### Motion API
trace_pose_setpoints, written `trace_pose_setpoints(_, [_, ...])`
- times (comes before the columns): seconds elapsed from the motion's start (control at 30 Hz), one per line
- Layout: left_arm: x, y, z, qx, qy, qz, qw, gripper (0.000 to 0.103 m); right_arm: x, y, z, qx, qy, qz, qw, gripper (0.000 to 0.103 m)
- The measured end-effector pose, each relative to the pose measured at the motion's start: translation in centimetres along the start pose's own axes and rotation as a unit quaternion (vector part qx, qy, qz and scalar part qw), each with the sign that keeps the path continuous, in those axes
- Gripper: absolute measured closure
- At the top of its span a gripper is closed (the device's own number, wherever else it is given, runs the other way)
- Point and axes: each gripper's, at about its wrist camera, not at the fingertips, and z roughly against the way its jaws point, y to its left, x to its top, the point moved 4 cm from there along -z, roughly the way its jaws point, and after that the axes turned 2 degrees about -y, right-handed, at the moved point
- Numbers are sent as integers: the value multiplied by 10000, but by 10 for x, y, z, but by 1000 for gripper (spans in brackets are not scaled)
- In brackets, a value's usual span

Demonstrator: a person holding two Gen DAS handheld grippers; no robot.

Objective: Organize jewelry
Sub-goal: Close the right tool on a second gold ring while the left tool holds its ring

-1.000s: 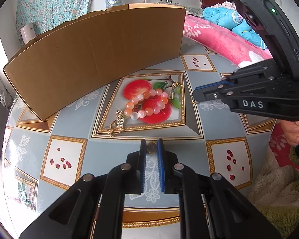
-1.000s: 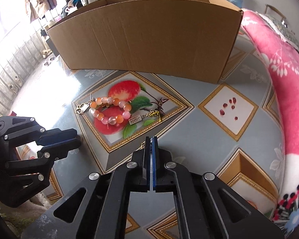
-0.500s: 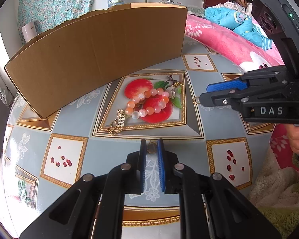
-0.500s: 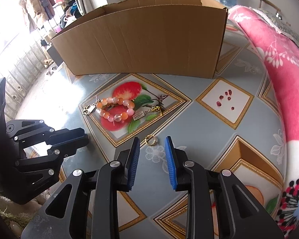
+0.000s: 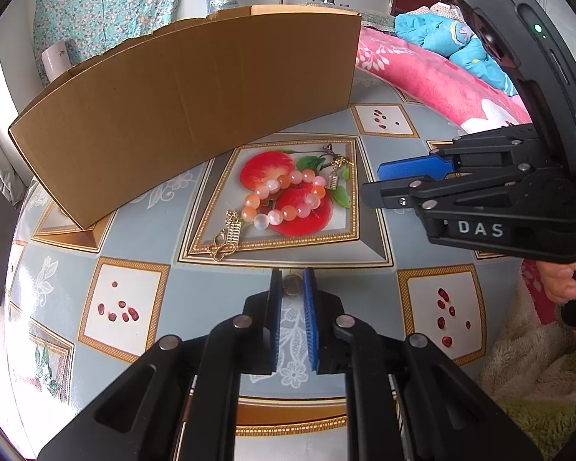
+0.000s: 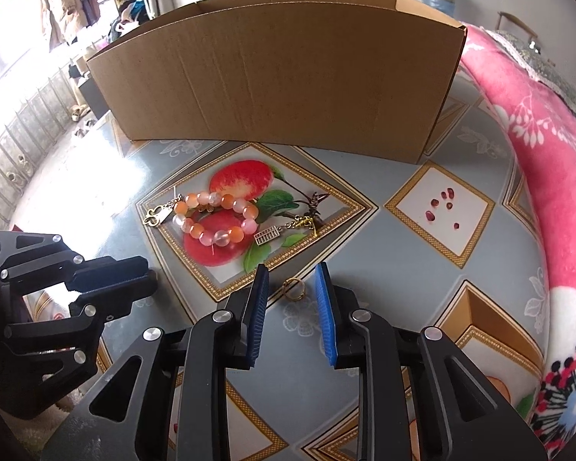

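A small gold ring [image 6: 293, 289] lies on the patterned tablecloth; in the left wrist view the ring [image 5: 292, 285] shows between my left fingertips. My left gripper [image 5: 292, 282] is narrowly parted around it, resting low over the cloth. My right gripper [image 6: 292, 280] is open, its blue pads apart on either side of the ring; it also shows at the right of the left wrist view [image 5: 395, 180]. An orange and pink bead bracelet [image 5: 284, 199] lies on the fruit picture, with a gold bow charm [image 5: 222, 247] and a gold abacus charm [image 6: 267, 237] beside it.
A large open cardboard box [image 5: 196, 107] stands behind the jewelry, also in the right wrist view [image 6: 280, 73]. A pink floral blanket [image 6: 537, 146] lies along the table's right side. A fluffy towel [image 5: 537, 365] lies at the near right edge.
My right gripper let go of the gold ring, opened wide and drew back a little. The ring now lies on the cloth. My left gripper has stayed in place.
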Motion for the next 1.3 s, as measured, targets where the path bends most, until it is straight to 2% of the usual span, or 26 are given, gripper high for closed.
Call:
trace_pose_setpoints(0.13, [0, 0, 0, 5, -1, -3, 10000, 92, 0, 6, 0, -208, -57, 43, 9998, 84])
trace_pose_setpoints(0.33, [0, 0, 0, 6, -5, 1, 10000, 92, -2, 13, 4, -287, -28, -59, 9996, 84])
trace_pose_setpoints(0.7, [-1, 1, 0, 10, -5, -10, 10000, 92, -7, 20, 5, -262, -46, -123, 9996, 84])
trace_pose_setpoints(0.83, [-1, 0, 0, 17, -5, -11, 10000, 92, -8, 25, 5, -256, -132, -33, 9996, 92])
trace_pose_setpoints(1.3, [-1, 0, -2, 4, -23, 1, 10000, 92, -10, 20, 13, -95, -280, -177, 9994, 94])
